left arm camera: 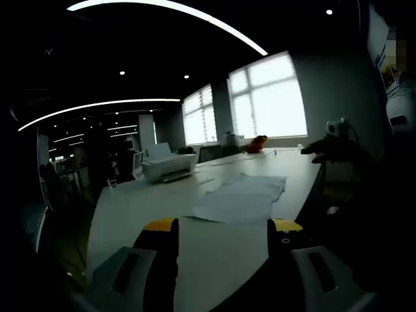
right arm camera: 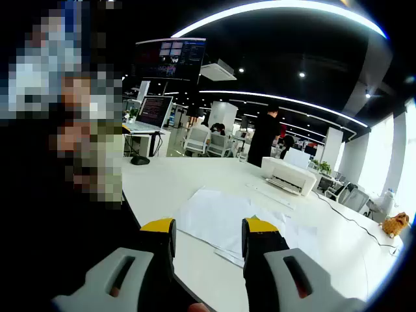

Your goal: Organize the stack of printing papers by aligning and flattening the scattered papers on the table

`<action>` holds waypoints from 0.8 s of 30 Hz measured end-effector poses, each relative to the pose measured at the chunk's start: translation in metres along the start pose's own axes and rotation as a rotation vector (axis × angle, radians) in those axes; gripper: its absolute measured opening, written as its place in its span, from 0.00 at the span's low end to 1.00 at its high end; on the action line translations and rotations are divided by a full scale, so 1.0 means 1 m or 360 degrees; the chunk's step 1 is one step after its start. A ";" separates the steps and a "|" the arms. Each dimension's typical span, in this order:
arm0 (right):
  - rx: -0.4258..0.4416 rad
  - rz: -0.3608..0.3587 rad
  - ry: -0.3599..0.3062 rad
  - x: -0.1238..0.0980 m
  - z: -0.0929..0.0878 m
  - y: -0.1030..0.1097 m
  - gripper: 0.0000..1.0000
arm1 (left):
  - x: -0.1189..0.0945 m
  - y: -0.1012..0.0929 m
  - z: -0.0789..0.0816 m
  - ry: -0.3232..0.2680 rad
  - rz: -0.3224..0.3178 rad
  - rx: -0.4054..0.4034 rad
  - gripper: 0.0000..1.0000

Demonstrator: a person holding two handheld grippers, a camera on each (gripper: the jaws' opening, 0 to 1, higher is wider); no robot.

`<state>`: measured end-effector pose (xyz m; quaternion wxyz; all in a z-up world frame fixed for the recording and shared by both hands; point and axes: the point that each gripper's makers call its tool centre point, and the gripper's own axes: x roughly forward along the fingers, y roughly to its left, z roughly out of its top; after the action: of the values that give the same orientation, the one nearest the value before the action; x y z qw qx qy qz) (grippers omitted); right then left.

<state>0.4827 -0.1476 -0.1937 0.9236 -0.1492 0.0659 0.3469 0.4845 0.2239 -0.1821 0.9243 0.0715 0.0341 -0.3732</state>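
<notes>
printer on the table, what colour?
White printer, clearest in the right gripper view.

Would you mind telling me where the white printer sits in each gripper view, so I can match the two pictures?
Left gripper view: the white printer sits left of centre, at the table's far left edge, beyond the scattered papers.
Right gripper view: the printer sits right of centre, beyond the papers, near a person in black.
Shared landmark: the orange toy on the white table.
</notes>
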 end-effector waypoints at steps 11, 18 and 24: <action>0.0030 -0.0052 -0.0019 0.002 -0.003 -0.007 0.62 | 0.003 -0.002 0.000 0.0007 -0.0004 0.0013 0.59; 0.0029 -0.0048 -0.0002 0.007 -0.006 -0.005 0.69 | 0.009 -0.005 -0.001 -0.0014 -0.0016 0.0031 0.64; 0.0047 -0.0051 0.0007 0.012 -0.011 -0.006 0.71 | 0.012 -0.005 -0.006 0.0010 -0.0013 0.0040 0.68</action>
<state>0.4959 -0.1482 -0.2054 0.9310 -0.1373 0.0707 0.3307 0.4900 0.2132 -0.1900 0.9217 0.0841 0.0325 -0.3773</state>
